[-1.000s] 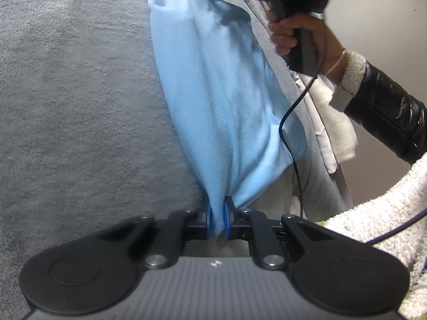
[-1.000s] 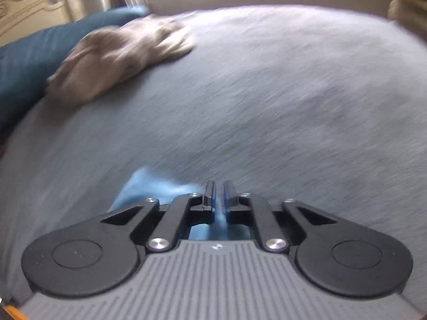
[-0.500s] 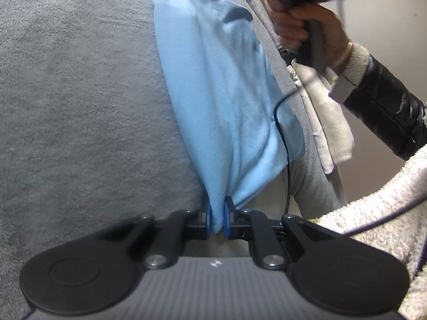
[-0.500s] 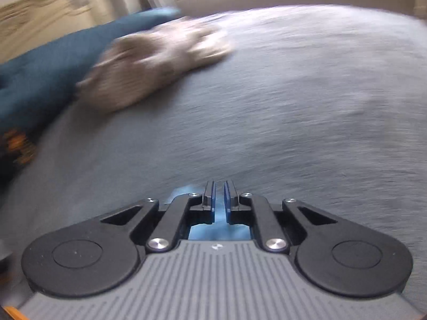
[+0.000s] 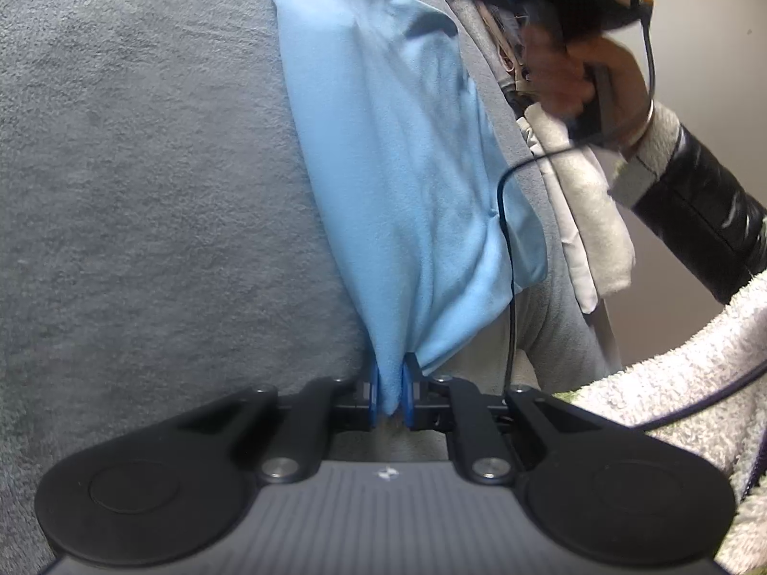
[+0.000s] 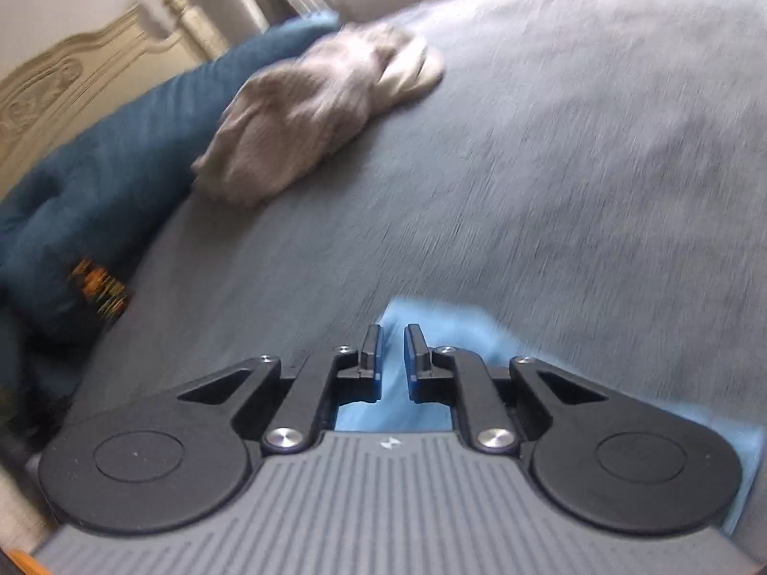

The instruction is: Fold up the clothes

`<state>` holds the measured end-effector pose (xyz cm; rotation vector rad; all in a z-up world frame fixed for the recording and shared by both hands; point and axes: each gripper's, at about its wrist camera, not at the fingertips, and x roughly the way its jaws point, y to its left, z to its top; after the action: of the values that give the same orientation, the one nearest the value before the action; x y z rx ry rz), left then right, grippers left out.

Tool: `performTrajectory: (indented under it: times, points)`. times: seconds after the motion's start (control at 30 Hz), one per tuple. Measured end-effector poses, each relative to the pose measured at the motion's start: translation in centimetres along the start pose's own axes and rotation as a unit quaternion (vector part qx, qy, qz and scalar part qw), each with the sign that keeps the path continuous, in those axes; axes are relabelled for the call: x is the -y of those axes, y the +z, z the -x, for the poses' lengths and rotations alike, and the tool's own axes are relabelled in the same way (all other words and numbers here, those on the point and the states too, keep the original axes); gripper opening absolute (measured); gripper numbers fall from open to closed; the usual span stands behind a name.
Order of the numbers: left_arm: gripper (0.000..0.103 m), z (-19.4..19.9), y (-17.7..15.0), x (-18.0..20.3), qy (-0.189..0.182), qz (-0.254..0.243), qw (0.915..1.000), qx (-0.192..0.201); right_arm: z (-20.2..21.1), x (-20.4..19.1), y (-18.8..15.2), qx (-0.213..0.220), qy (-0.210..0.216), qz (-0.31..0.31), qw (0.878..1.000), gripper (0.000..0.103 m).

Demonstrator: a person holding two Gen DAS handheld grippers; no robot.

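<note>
- Two grippers work one light blue garment [image 5: 393,153] on a bed covered by a grey blanket [image 5: 144,167].
- Nearest in the left wrist view, the left gripper [image 5: 389,395] is clamped narrowly on a bunched corner of the garment, with cloth filling the slit between its blue pads.
- From that pinch the garment runs away across the blanket near the bed's edge, spreading wider and creased.
- At its far end the person's right hand [image 5: 580,76] grips the handle of the other tool, a black cable [image 5: 503,220] trailing down.
- In the blurred right wrist view, the right gripper [image 6: 392,354] has its jaws opening, a small gap showing; blue cloth lies in and under that gap.
- Farther off lie a crumpled grey garment [image 6: 316,110], then a dark teal bedcover [image 6: 105,177] beside a carved headboard [image 6: 72,76].
</note>
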<state>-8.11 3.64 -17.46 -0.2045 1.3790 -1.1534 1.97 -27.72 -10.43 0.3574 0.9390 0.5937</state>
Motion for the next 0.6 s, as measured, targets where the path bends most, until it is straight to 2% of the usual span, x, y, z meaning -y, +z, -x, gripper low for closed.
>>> performTrajectory:
  times: [0.03,0.07,0.1,0.13,0.17,0.2,0.23,0.27,0.33,0.47,0.53,0.6]
  points:
    - [0.011,0.0,0.0,-0.1,0.000,-0.001,1.0000,0.000,-0.2,0.4,-0.7,-0.023,0.004,-0.005,1.000,0.010]
    - [0.011,0.0,0.0,-0.1,0.000,-0.002,1.0000,0.000,-1.0,0.9,-0.9,-0.038,-0.012,-0.007,0.999,0.010]
    - [0.011,0.1,0.0,0.0,0.001,-0.003,1.0000,-0.001,-1.4,1.7,-1.0,-0.038,-0.025,-0.018,0.999,0.010]
    - [0.011,0.1,0.0,0.0,0.001,-0.004,1.0000,-0.001,-1.8,2.5,-1.1,-0.038,-0.039,-0.030,0.998,0.004]
    - [0.011,0.1,0.0,0.0,0.002,-0.004,1.0000,-0.002,-1.5,3.7,-0.6,-0.012,-0.040,-0.060,0.997,0.003]
    - [0.011,0.0,0.0,0.0,0.004,-0.004,1.0000,-0.003,-0.6,4.4,-0.1,0.026,-0.063,-0.084,0.994,0.004]
    - [0.011,0.1,-0.1,0.1,0.005,-0.004,1.0000,-0.002,0.7,4.4,0.3,0.056,-0.089,-0.084,0.991,0.010]
    - [0.011,-0.1,0.0,0.3,0.006,-0.004,1.0000,-0.001,1.9,4.4,0.7,0.086,-0.114,-0.084,0.986,0.010]
    - [0.011,-0.1,-0.1,0.4,0.007,-0.005,1.0000,-0.002,3.4,3.8,0.9,0.081,-0.087,-0.069,0.991,0.010]
    - [0.011,-0.1,-0.2,0.0,0.006,-0.005,1.0000,-0.004,2.6,0.7,-1.2,-0.005,-0.039,0.014,0.999,0.010]
    - [0.011,-0.1,-0.2,0.0,0.006,-0.007,0.9999,-0.005,1.6,-0.2,-2.7,-0.026,-0.087,0.059,0.994,0.009]
    - [0.011,0.0,0.1,0.5,0.006,-0.007,0.9999,-0.004,3.1,1.6,-2.8,0.000,-0.148,0.047,0.988,0.006]
